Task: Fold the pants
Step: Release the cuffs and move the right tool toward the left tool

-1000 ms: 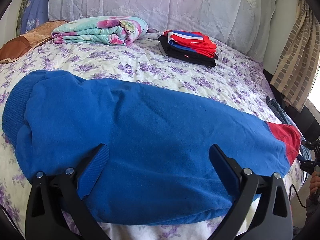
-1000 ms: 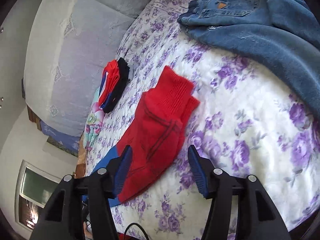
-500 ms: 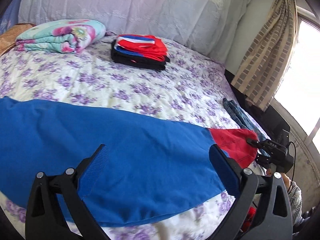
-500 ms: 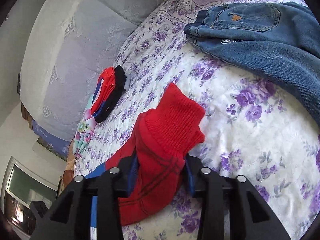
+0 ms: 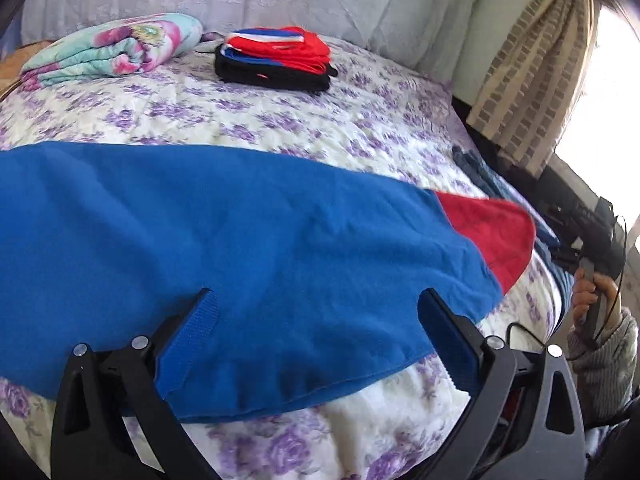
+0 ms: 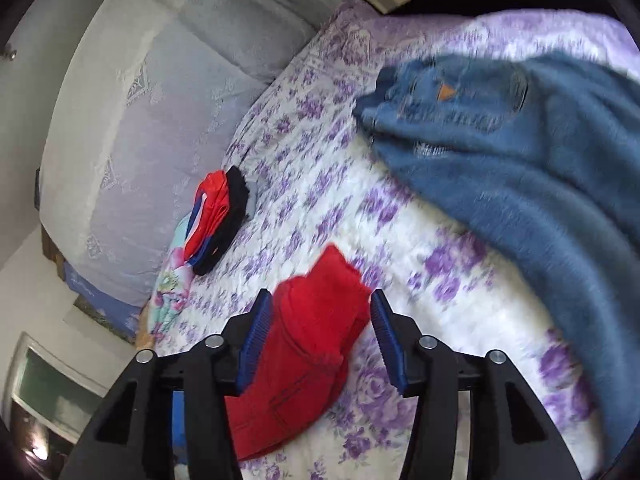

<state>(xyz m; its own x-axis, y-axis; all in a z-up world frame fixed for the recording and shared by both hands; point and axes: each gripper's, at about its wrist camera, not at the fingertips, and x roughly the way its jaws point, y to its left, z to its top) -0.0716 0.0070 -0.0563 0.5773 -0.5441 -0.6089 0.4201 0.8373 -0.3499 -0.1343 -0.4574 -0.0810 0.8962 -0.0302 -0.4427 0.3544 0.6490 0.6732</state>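
Half a second ago the right gripper (image 6: 320, 332) pinched the red cuff (image 6: 320, 300); its jaws now stand parted around it. Left gripper (image 5: 316, 320) jaws gape over the blue pants (image 5: 240, 232) spread on the bed (image 5: 320, 120).

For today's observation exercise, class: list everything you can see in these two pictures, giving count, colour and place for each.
pants: one, blue with red cuffs, spread across the bed
jeans: one, denim blue, far side of the bed
folded clothes: one stack, red, blue, black, near the headboard
blanket: one, floral turquoise-pink, beside the stack
bedsheet: one, white with purple flowers
curtain: one, beige checked, by the window
left claw: black, open, over the pants
right claw: black, open, around the red cuffs
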